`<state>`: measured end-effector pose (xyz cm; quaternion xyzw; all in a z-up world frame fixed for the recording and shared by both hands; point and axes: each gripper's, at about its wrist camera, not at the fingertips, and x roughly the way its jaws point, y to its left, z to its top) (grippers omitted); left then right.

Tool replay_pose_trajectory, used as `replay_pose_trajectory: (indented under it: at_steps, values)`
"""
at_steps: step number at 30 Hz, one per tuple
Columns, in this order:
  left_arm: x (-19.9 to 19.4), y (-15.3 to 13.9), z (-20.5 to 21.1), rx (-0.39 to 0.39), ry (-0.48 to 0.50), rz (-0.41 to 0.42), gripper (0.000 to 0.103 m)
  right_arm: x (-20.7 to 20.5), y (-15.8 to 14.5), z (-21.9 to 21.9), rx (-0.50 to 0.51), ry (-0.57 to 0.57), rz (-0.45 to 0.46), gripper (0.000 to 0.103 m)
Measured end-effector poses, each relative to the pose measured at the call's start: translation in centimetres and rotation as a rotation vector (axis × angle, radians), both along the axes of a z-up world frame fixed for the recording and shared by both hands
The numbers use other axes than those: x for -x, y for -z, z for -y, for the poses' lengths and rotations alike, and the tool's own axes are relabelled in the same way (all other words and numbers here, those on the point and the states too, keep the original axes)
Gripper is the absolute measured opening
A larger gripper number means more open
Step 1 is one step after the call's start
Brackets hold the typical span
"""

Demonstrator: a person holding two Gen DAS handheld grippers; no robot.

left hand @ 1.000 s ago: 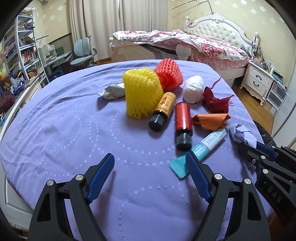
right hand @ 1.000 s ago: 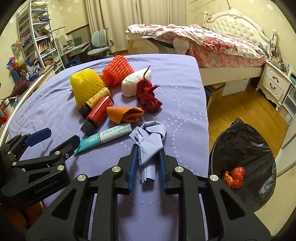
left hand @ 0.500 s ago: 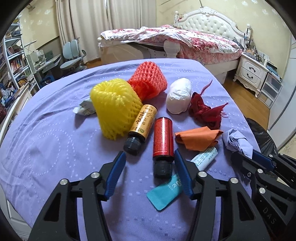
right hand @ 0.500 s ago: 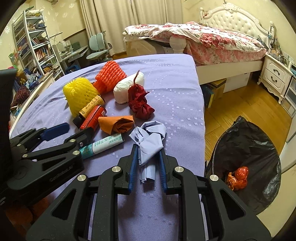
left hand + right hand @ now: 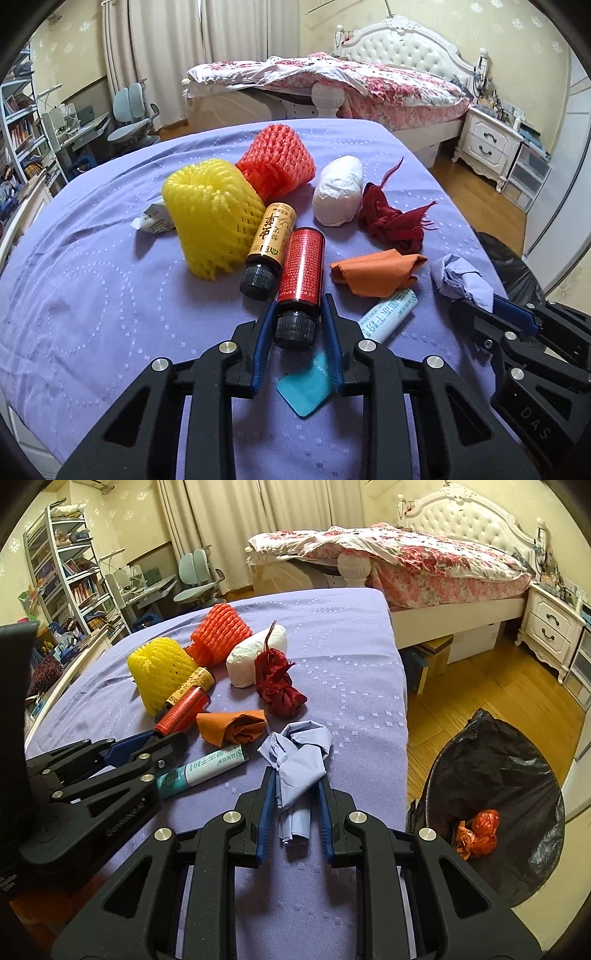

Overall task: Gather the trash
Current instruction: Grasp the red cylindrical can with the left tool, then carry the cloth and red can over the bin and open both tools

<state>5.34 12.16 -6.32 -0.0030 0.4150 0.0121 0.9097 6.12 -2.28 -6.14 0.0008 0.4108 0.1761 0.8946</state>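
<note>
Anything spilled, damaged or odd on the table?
Nothing spilled. Both capped bottles, the red bottle and the gold bottle, lie on their sides. The toothpaste tube looks squeezed flat at its tail.

Two bottles point(image 5: 284, 254) side by side on desk point(image 5: 92, 288); tube point(image 5: 388, 314) right of them; trash bag point(image 5: 517, 812) on floor beside desk.

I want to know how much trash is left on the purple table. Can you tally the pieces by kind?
Foam fruit nets: 2 (yellow, orange-red)
Bottles: 2 (gold, red)
Crumpled wads: 4 (white, dark red, orange, blue)
Tube: 1
Small wrapper: 1
Total: 10
</note>
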Motion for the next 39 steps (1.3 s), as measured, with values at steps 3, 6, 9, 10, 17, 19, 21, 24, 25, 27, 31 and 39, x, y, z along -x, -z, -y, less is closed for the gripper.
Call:
replay_pose_trajectory:
  at_steps: [3,6,9,10,17,19,21,24,25,27,31,39]
  values:
    - [0.4,-0.1,0.0,0.003,-0.003,0.000,0.028,0.2,0.0,0.1,-0.003,0.003,0.002,0.021]
    - [1.1,-0.3,0.1,0.007,-0.003,0.006,0.028,0.7,-0.2,0.2,-0.007,0.007,0.006,0.021]
    - [1.8,-1.0,0.2,0.012,-0.007,0.027,0.028,1.1,-0.6,0.6,-0.012,0.012,0.017,0.021]
    - [2.0,-1.3,0.2,0.015,-0.006,0.036,0.028,1.2,-0.7,0.8,-0.013,0.014,0.021,0.021]
    - [2.9,-3.5,1.5,0.037,0.017,0.093,0.028,2.6,-2.2,3.2,-0.027,0.068,0.060,0.021]
    - [3.0,-4.1,2.6,0.036,0.042,0.110,0.028,2.9,-2.4,4.1,-0.028,0.087,0.069,0.021]
    - [3.0,-4.3,3.7,0.035,0.064,0.121,0.028,3.1,-2.6,5.4,-0.027,0.117,0.080,0.021]
    - [2.7,-4.5,5.8,0.032,0.112,0.131,0.028,3.5,-2.7,7.3,-0.018,0.164,0.091,0.021]
    - [2.6,-4.5,6.6,0.030,0.131,0.133,0.028,3.5,-2.7,8.0,-0.016,0.178,0.092,0.021]
    - [2.3,-4.3,8.3,0.031,0.168,0.134,0.028,3.5,-2.6,9.5,-0.013,0.213,0.091,0.021]
    - [1.4,-3.9,11.5,0.028,0.232,0.130,0.028,3.7,-2.3,12.2,-0.006,0.271,0.091,0.021]
    - [-0.4,-2.6,16.8,0.002,0.326,0.111,0.028,3.2,-1.1,16.7,0.002,0.361,0.079,0.021]
